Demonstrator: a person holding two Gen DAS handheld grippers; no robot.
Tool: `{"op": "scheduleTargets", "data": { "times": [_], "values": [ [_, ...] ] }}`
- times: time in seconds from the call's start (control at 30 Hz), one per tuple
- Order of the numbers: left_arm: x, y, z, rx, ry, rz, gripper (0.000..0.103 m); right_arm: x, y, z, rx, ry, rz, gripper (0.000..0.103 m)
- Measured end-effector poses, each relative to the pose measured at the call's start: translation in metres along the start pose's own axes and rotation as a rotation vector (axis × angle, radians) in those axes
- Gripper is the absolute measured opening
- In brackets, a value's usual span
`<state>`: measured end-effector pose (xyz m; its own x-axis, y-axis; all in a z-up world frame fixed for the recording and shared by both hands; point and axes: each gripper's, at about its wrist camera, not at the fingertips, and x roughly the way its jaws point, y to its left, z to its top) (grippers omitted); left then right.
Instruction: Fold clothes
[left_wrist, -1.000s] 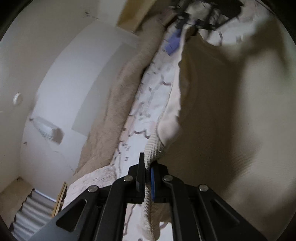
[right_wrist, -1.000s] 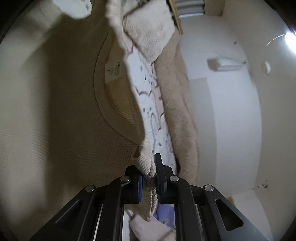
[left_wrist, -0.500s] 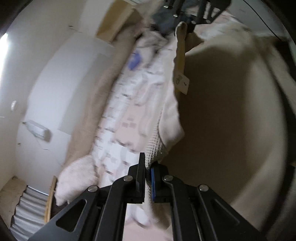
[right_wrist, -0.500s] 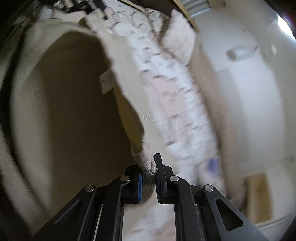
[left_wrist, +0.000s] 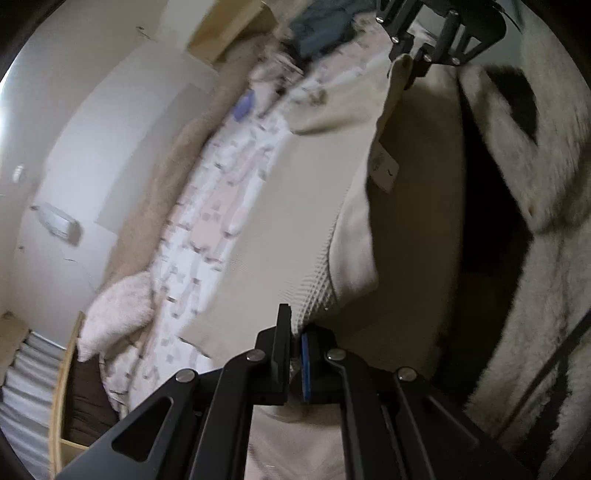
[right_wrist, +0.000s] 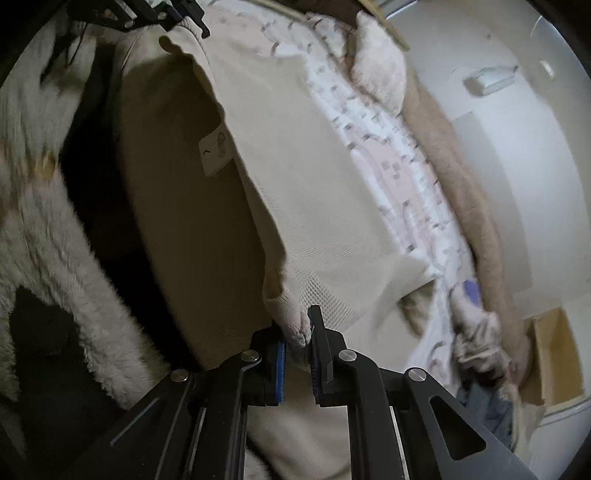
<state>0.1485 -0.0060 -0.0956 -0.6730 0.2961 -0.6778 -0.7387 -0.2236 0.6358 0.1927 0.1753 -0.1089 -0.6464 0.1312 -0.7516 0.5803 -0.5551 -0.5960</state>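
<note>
Fingers (left_wrist: 284, 332) of both hands still clamped on cream sweater (right_wrist: 314, 206), now lower over patterned bedspread (left_wrist: 207, 229).

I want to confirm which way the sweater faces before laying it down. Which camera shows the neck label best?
The right wrist view: the neck label sits in open view inside the collar of the beige sweater, its printed mark showing. The left wrist view shows the same label smaller, more slanted and shadowed.
</note>
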Motion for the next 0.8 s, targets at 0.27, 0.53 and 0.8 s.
{"op": "scheduleTargets", "data": {
  "times": [0.27, 0.53, 0.8],
  "values": [
    [0.026, -0.032, -0.017, -0.025, 0.092, -0.188, 0.009, 0.039, 0.025, -0.013, 0.065, 0.075, 0.12, 0.011],
    [-0.006, 0.039, -0.022, -0.361, 0.157, -0.498, 0.048, 0.023, -0.034, -0.025, 0.429, 0.132, 0.432, 0.075],
    [0.001, 0.142, 0.029, -0.606, 0.002, -0.322, 0.062, 0.004, -0.177, -0.025, 0.903, -0.089, 0.373, 0.075]
  ]
}}
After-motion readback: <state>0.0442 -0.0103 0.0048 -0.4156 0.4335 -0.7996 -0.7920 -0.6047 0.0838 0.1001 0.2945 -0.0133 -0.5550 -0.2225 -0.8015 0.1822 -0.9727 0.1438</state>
